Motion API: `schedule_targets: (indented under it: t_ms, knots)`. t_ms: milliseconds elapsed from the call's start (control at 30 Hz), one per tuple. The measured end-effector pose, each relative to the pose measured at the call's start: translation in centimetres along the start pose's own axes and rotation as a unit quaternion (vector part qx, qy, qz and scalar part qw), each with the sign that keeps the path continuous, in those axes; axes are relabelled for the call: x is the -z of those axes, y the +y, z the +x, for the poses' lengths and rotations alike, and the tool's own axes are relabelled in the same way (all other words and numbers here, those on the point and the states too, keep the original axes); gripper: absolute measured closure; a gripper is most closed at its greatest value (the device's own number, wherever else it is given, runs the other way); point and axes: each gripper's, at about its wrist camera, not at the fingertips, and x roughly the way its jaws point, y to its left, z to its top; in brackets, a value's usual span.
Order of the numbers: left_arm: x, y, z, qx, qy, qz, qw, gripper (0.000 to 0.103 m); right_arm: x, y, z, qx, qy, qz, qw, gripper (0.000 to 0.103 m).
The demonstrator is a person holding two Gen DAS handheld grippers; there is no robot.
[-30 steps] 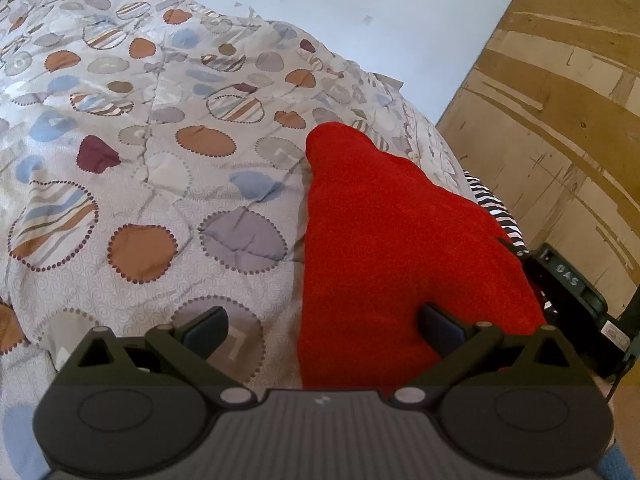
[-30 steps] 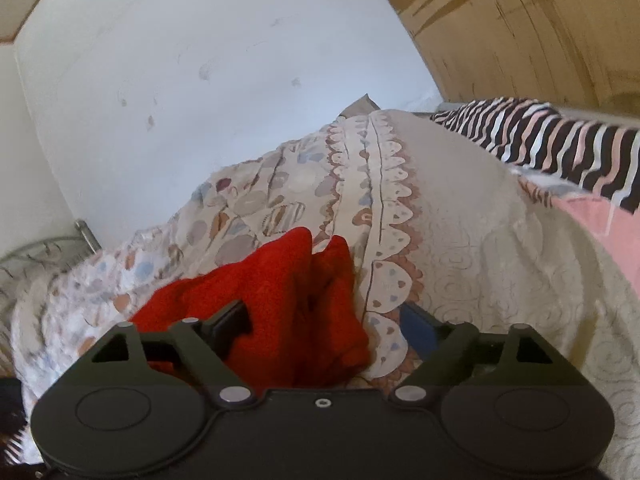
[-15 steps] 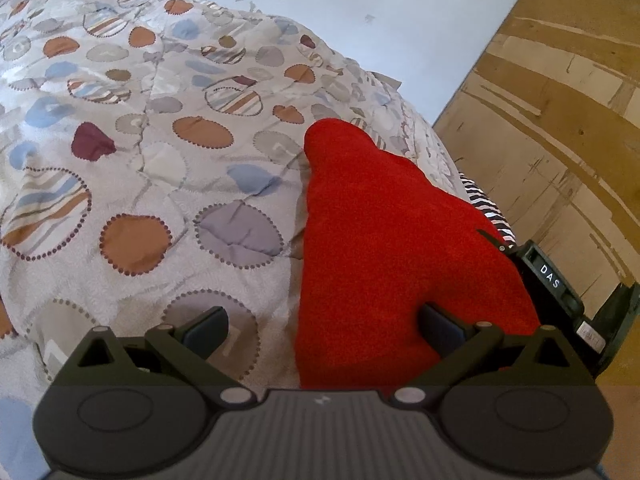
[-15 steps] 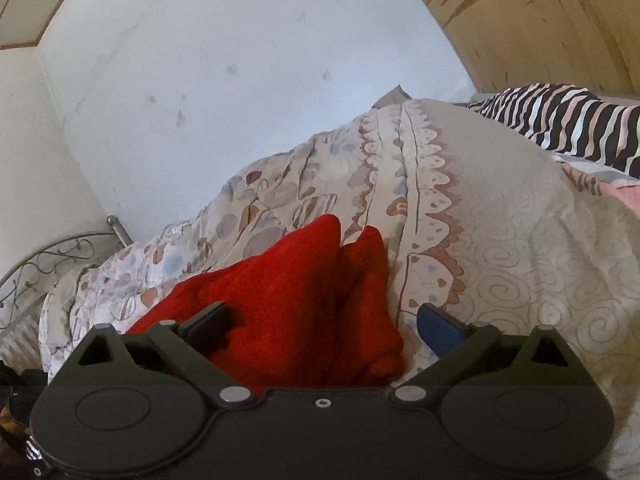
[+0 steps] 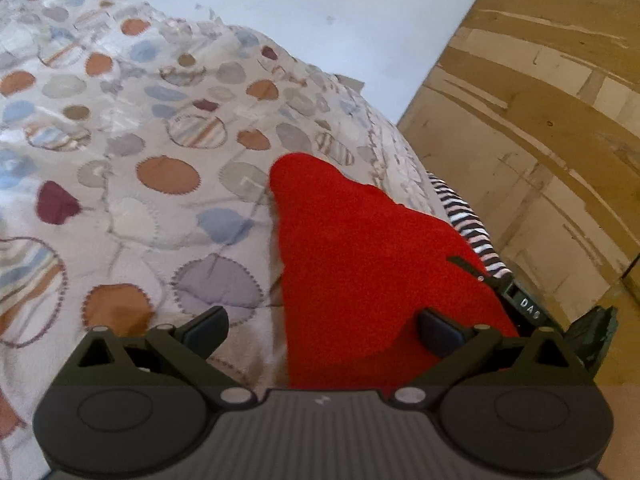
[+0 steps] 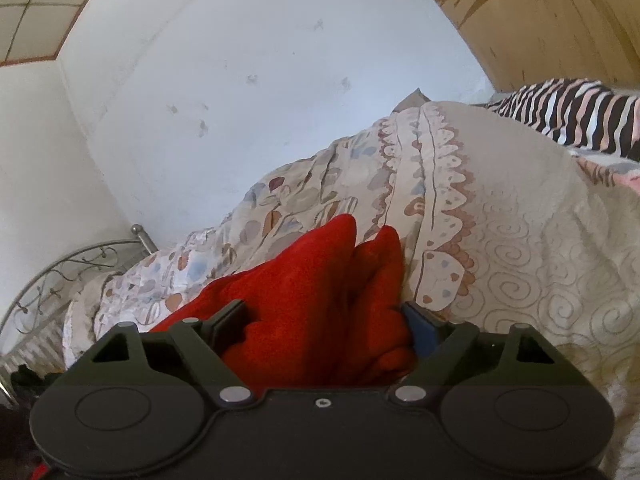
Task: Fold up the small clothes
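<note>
A red fleece garment (image 5: 360,264) lies on a patterned bedspread (image 5: 132,184). My left gripper (image 5: 322,326) is open, its jaws wide apart over the garment's near left edge; the right finger (image 5: 440,330) rests on the red cloth, the left finger (image 5: 206,326) is over the bedspread. In the right wrist view the garment (image 6: 304,296) is bunched between the jaws of my right gripper (image 6: 328,326), which are narrower than before and press against the cloth on both sides. The other gripper's black body (image 5: 528,312) shows at the garment's right edge.
A zebra-striped cloth (image 6: 572,116) lies on the bed beyond the garment, also seen in the left wrist view (image 5: 472,232). A wooden panel (image 5: 540,120) stands at the right. A white wall (image 6: 240,80) and a metal bed frame (image 6: 68,276) lie behind.
The right gripper's jaws have closed in on the bunched red garment and the view has tilted upward. The left gripper stays open and has shifted slightly over the bed.
</note>
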Motion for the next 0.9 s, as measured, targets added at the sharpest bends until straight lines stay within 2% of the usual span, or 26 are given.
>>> schedule_targets:
  t_ms: [133,267,367,567,700,800,900]
  knots:
    - [0.1,-0.3,1.2,-0.003,0.012,0.011,0.9999,0.0,0.0,-0.1,0.0,-0.005,0.001,0.006,1.0,0.016]
    - [1.6,-2.0,1.4,-0.042,-0.028,0.071,0.9962,0.0,0.1,0.0,0.0,-0.001,0.003,0.003,1.0,0.016]
    - [2.2,-2.9,1.5,-0.062,-0.037,0.085,0.9938,0.0,0.1,0.0,0.0,0.002,0.004,0.003,1.0,0.018]
    - [1.4,-3.0,0.8,-0.056,-0.03,0.066,0.9957,0.001,0.1,-0.1,0.0,0.001,0.004,0.007,1.0,0.018]
    - [0.7,-2.9,0.4,-0.004,-0.038,0.027,0.9989,0.0,0.2,-0.1,-0.1,-0.001,0.004,0.008,1.0,0.018]
    - [1.3,-4.0,2.2,-0.025,-0.001,0.056,0.9981,0.0,0.2,-0.1,-0.1,-0.001,0.004,0.009,1.0,0.017]
    - [2.2,-4.2,2.8,-0.031,-0.012,0.059,0.9977,0.0,0.2,-0.1,-0.1,-0.001,0.003,0.01,1.0,0.017]
